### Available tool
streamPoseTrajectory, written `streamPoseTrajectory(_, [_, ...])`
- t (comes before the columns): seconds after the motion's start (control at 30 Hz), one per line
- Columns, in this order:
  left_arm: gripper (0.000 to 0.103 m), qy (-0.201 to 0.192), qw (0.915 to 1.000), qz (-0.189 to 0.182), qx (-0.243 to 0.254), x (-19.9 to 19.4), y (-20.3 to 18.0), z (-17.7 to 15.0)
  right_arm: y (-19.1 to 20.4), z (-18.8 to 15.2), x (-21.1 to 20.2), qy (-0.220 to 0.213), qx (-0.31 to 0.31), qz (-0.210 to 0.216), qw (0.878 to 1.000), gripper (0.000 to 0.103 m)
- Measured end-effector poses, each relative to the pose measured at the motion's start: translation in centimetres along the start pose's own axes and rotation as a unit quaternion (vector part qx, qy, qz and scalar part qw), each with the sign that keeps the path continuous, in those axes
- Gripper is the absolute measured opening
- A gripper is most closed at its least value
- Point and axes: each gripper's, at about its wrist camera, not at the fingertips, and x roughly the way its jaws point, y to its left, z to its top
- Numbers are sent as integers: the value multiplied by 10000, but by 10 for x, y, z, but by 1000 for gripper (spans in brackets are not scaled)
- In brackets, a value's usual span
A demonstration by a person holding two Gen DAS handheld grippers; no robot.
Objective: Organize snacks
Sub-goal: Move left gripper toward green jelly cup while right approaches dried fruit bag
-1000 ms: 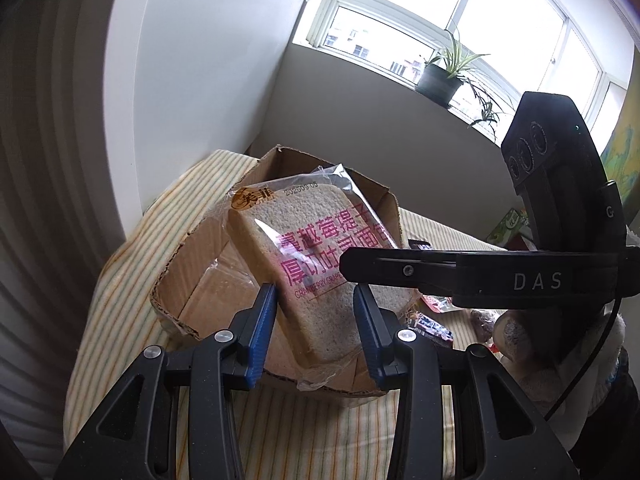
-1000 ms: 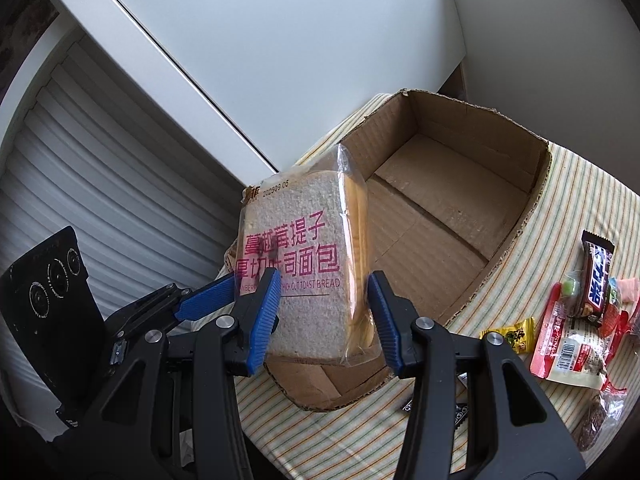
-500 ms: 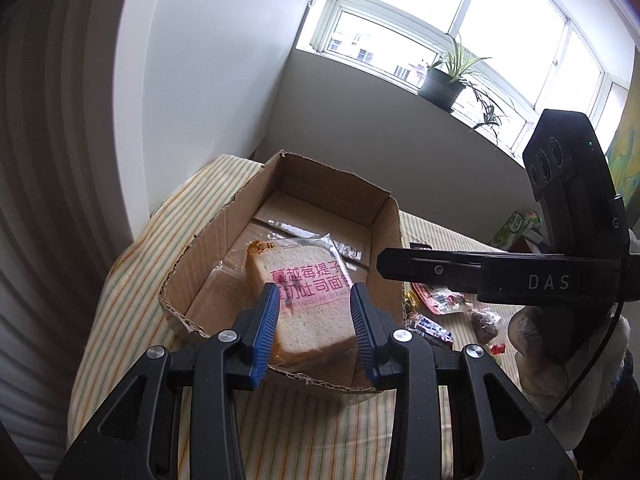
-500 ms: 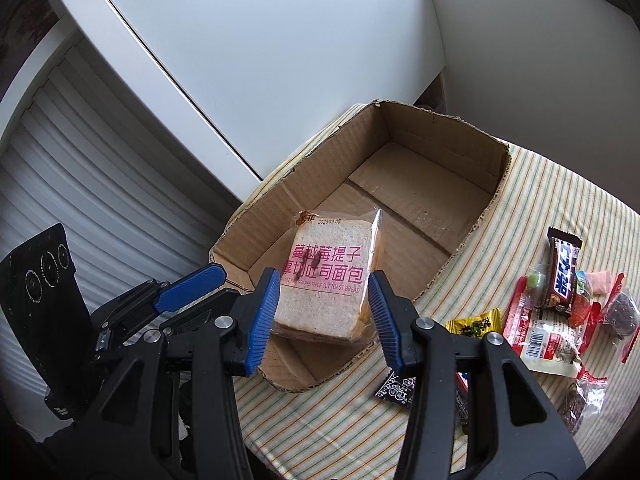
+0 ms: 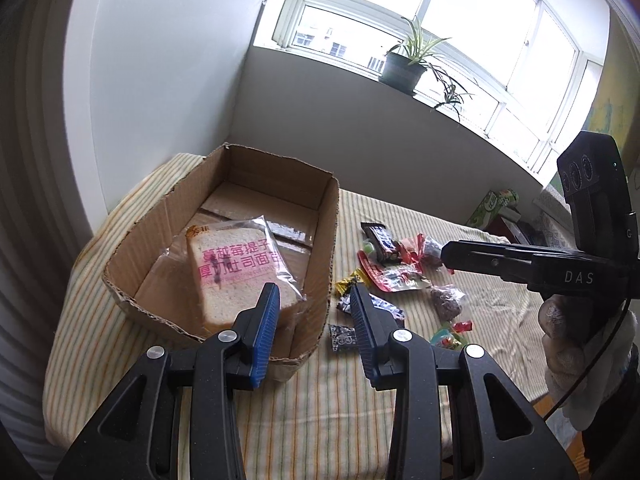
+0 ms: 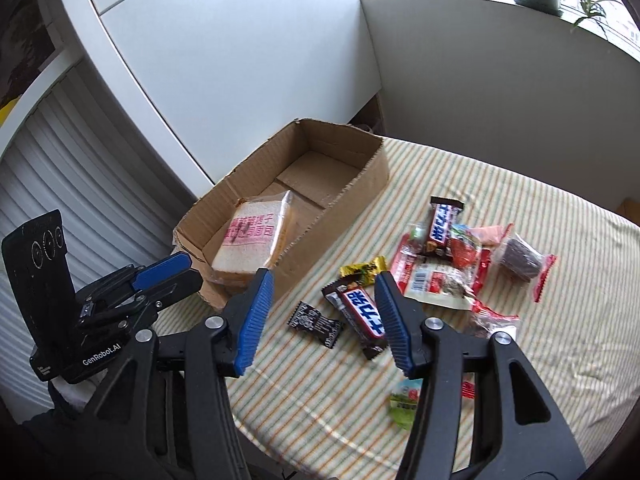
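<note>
Striped tablecloth (image 6: 520, 184), bagged bread (image 6: 252, 240) in cardboard box (image 6: 360, 184), right gripper (image 6: 324, 316) jaws opening, empty

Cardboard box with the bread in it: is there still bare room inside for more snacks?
Yes. The cardboard box floor is bare from the bread pack to the far wall. The crowded spot is the snack pile on the striped cloth beside it.

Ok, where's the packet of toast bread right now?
The bread packet lies inside the cardboard box at its near end, seen in both wrist views, left of the loose snacks on the striped cloth.
</note>
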Motion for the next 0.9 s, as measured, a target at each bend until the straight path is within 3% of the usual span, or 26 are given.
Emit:
streamPoseTrajectory(0.27, [35,287,9992,-233,164,12,-27,-17,-37,-46,-24,18,162,-629,9979,64])
streamPoseTrajectory(0.43, [35,515,9973,-429,296,22,-45,-31,-67,-66,-22,167,422,-798,9958,64])
streamPoseTrajectory(0.6, [36,761,9937,-665,478,35,-69,-44,-101,-73,-15,293,872,-822,9924,64])
streamPoseTrajectory(0.7, [44,911,9906,-779,659,44,-85,-51,-119,-72,-7,406,1129,-807,9895,64])
streamPoseTrajectory(0.9, [45,1116,9856,-866,933,63,-108,-57,-132,-66,8,491,1306,-596,9884,72])
